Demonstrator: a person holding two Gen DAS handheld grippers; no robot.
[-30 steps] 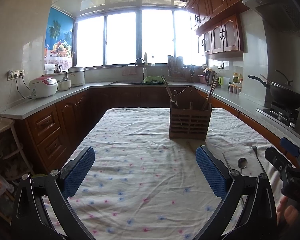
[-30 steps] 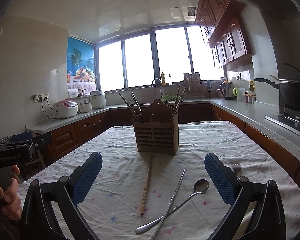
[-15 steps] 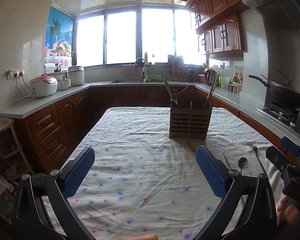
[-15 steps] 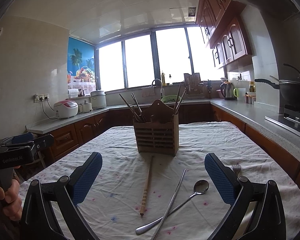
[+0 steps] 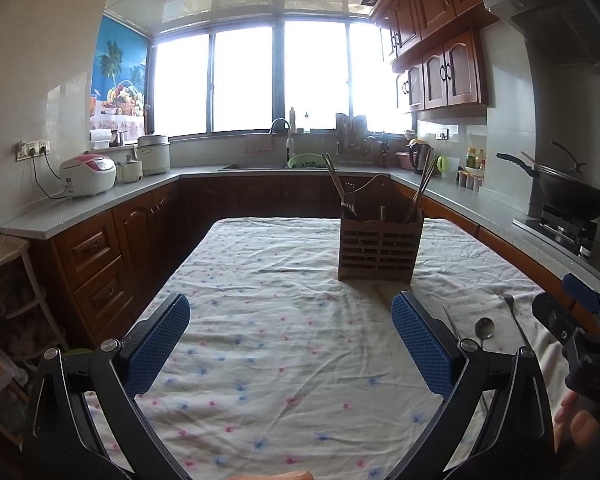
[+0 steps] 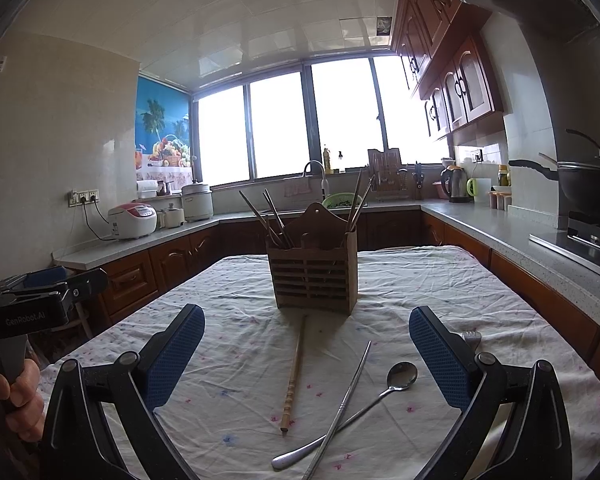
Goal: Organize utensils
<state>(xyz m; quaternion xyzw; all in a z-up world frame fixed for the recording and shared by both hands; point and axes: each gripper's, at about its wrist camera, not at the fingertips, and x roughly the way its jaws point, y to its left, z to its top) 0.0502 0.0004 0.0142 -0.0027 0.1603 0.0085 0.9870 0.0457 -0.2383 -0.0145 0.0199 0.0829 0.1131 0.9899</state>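
Observation:
A slatted wooden utensil holder (image 6: 315, 279) (image 5: 379, 249) stands on the table's floral cloth (image 6: 236, 364), with chopsticks leaning out of it. In front of it lie a wooden chopstick (image 6: 294, 379), a metal chopstick (image 6: 346, 400), a metal spoon (image 6: 374, 400) and a fork (image 6: 471, 338) half hidden by my right finger. My right gripper (image 6: 306, 354) hovers open above them, holding nothing. My left gripper (image 5: 290, 344) is open over bare cloth, left of the spoon (image 5: 484, 327) and a second long utensil (image 5: 514, 318).
Grey counters (image 5: 100, 204) wrap around the table, with rice cookers (image 5: 87, 175) on the left, a sink (image 5: 284, 160) at the back and a wok on the stove (image 5: 568, 196) at the right. A hand holds each gripper handle at the frame edges.

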